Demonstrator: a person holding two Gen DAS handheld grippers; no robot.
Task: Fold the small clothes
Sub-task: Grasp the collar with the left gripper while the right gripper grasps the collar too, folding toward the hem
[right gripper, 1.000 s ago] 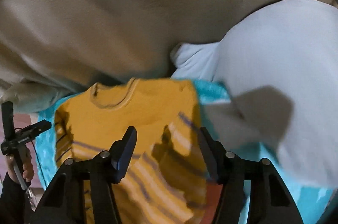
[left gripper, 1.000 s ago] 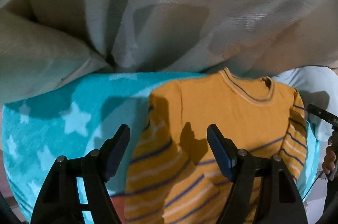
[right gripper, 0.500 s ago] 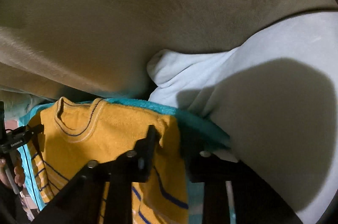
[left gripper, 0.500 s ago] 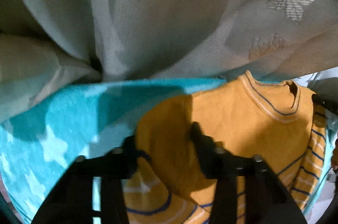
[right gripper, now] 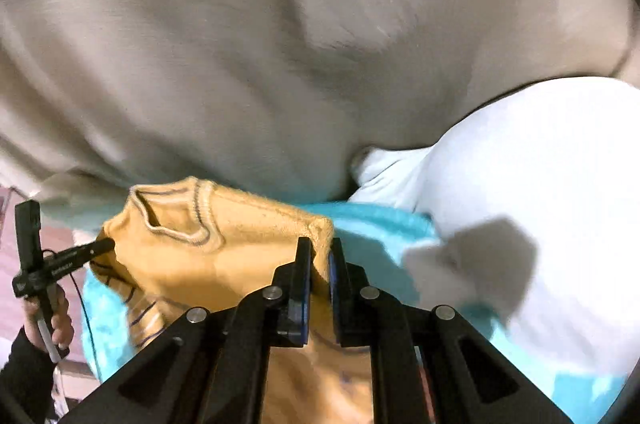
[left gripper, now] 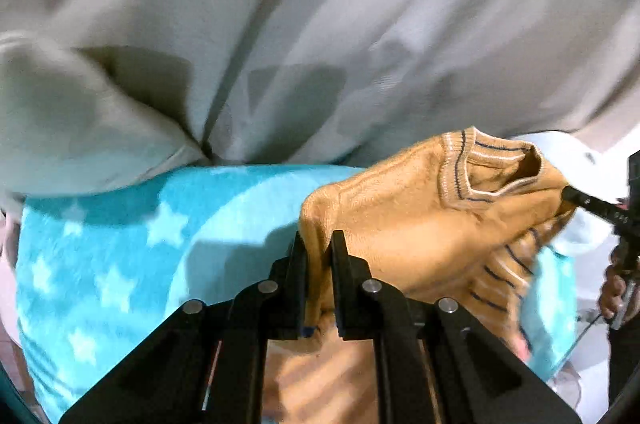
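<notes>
A small orange knit sweater (left gripper: pixel 420 220) with navy and white stripes hangs lifted above a turquoise star blanket (left gripper: pixel 120 248). My left gripper (left gripper: pixel 319 244) is shut on the sweater's left shoulder. My right gripper (right gripper: pixel 319 252) is shut on the sweater's (right gripper: pixel 224 256) right shoulder. The collar sags open between the two grips. The striped sleeves and lower body droop below, partly hidden behind the gripper bodies. The other gripper's tip (left gripper: pixel 592 209) shows at the right edge of the left wrist view.
A beige sofa back (left gripper: pixel 320 23) fills the upper half of both views. A grey cushion (left gripper: pixel 72 131) lies at the left. A white pillow (right gripper: pixel 540 203) lies at the right on the turquoise blanket (right gripper: pixel 380 224).
Both grippers moved forward onto the sweater's shoulders and closed from open. The shoulders have lifted off the blanket, so the collar now sags between the grips.
</notes>
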